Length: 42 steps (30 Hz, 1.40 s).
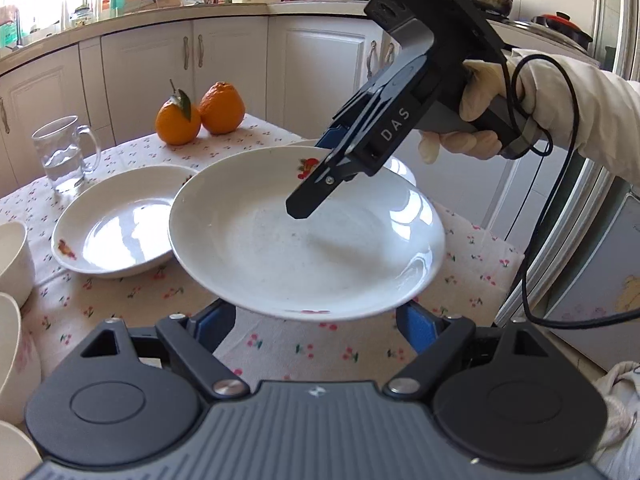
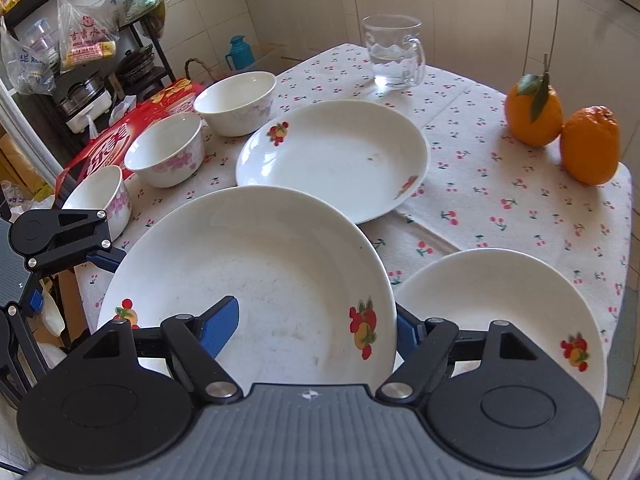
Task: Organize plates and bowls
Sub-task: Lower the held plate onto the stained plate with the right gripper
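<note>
A white plate with fruit prints (image 1: 304,248) (image 2: 256,280) hangs above the table. My right gripper (image 1: 320,184) (image 2: 316,332) is shut on its rim, one finger (image 2: 220,330) over the plate's inside, the other under it. My left gripper (image 1: 316,320) is open below the plate's near edge; its blue fingers (image 1: 416,324) stand wide apart. A second plate (image 1: 116,228) (image 2: 336,160) lies on the table beyond. A third plate (image 2: 500,312) lies under the right gripper. Three white bowls (image 2: 236,102) (image 2: 166,154) (image 2: 104,200) stand in a row at the table's edge.
A glass mug of water (image 1: 64,156) (image 2: 394,52) and two oranges (image 1: 200,114) (image 2: 560,132) stand at the far side of the cherry-print tablecloth (image 2: 500,200). White cabinets (image 1: 224,64) lie behind. A red box (image 2: 132,136) and shelves with bags (image 2: 80,40) stand beside the bowls.
</note>
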Available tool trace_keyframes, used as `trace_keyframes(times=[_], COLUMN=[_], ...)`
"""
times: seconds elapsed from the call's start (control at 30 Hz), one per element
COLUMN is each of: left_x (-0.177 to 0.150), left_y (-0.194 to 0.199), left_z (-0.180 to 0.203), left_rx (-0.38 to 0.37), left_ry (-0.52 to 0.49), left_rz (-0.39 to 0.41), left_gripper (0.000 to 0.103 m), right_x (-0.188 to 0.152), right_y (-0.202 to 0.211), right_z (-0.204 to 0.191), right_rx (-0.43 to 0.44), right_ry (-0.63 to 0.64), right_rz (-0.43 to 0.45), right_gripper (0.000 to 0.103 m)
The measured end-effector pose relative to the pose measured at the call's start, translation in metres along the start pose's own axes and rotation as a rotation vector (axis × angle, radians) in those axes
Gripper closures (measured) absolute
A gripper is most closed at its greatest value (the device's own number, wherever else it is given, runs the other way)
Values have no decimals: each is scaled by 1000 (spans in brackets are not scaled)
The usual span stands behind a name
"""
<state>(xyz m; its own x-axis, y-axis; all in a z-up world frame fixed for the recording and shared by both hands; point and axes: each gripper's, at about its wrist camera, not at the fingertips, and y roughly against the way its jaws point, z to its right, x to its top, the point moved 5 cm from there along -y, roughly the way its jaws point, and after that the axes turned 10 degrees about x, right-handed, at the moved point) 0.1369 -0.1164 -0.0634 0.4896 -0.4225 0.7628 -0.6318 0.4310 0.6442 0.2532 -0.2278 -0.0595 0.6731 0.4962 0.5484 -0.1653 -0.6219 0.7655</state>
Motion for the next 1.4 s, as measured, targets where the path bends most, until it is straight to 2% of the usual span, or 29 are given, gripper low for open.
trace_keyframes(times=[0.2, 0.43, 0.8, 1.03, 1.4], left_x=[31, 46, 53, 57, 56], left_y=[-27, -69, -98, -104, -109], left_z=[13, 26, 29, 27, 29], left_rx=[-47, -78, -89, -85, -78], left_ry=[-41, -69, -65, -53, -68], left_rz=[32, -2, -56, -62, -56], left_gripper=[16, 16, 16, 16, 16], right_x=[-9, -20, -33, -43, -49], right_y=[36, 56, 53, 43, 49], right_z=[33, 71, 104, 123, 123], right_rx=[-76, -126, -144, -152, -180], right_ry=[-49, -114, -175, -224, -236], right_rz=[48, 93, 122, 113, 106], right_gripper=[20, 20, 20, 20, 19])
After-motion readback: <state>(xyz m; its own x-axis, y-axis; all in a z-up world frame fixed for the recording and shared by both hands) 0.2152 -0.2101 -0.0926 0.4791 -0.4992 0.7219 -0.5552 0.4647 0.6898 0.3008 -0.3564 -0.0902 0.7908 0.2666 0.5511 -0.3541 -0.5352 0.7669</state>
